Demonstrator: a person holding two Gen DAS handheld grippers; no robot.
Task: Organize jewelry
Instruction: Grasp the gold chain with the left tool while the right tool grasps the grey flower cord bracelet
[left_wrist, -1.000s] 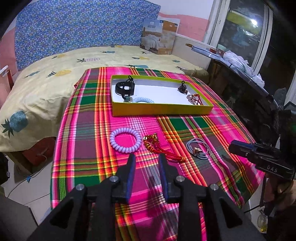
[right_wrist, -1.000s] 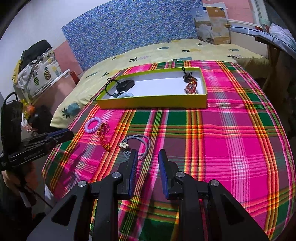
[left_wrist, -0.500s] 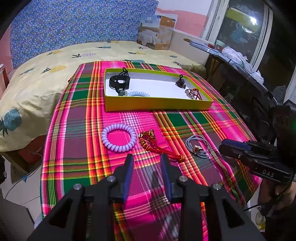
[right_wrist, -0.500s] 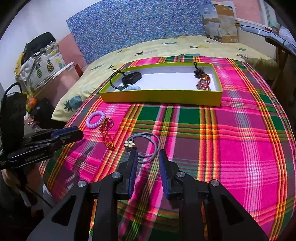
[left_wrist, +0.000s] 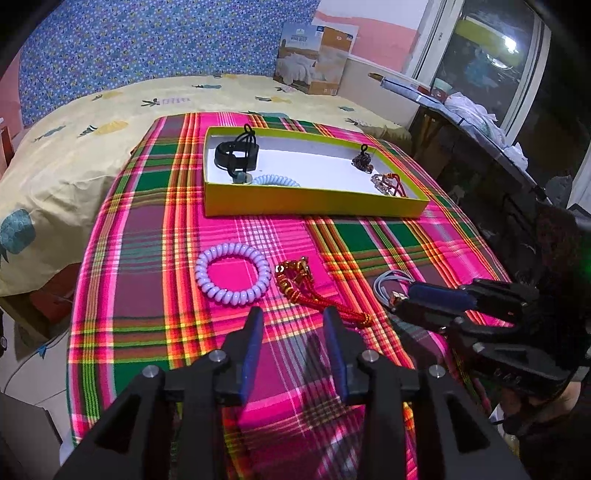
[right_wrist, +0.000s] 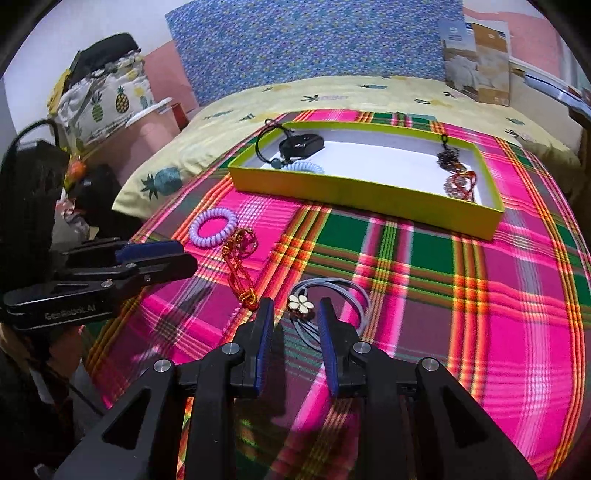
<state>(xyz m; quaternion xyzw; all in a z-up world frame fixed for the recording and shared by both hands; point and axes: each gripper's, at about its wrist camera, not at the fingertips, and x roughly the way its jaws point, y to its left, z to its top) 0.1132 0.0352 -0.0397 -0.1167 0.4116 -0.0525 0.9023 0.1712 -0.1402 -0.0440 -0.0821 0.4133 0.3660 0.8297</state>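
Plaid cloth (left_wrist: 155, 229) in pink, green and yellow covers the table; behind it lies a bed (left_wrist: 92, 122) with a pale yellow pineapple-print sheet. On the far part of the cloth sits a shallow rectangular tray (left_wrist: 314, 205), yellow-walled and white-floored, its long axis running left to right. Inside it, a black band (left_wrist: 236, 157) and a pale blue coil (left_wrist: 275, 181) lie at the left end, a dark beaded piece (left_wrist: 362, 160) and a red-and-clear beaded piece (left_wrist: 388, 182) at the right.

Nearer, three pieces lie on the cloth in a row: a round lilac spiral tie (left_wrist: 232, 273), a red cord with gold beads (left_wrist: 310, 291) stretched diagonally, and looped grey ties with a white flower charm (right_wrist: 328, 306).

The left gripper (left_wrist: 293, 325) hovers level just short of the red cord, jaws apart and empty. The right gripper (right_wrist: 295, 317) is angled down at the grey ties, jaws apart with the flower charm between the tips, not clamped.
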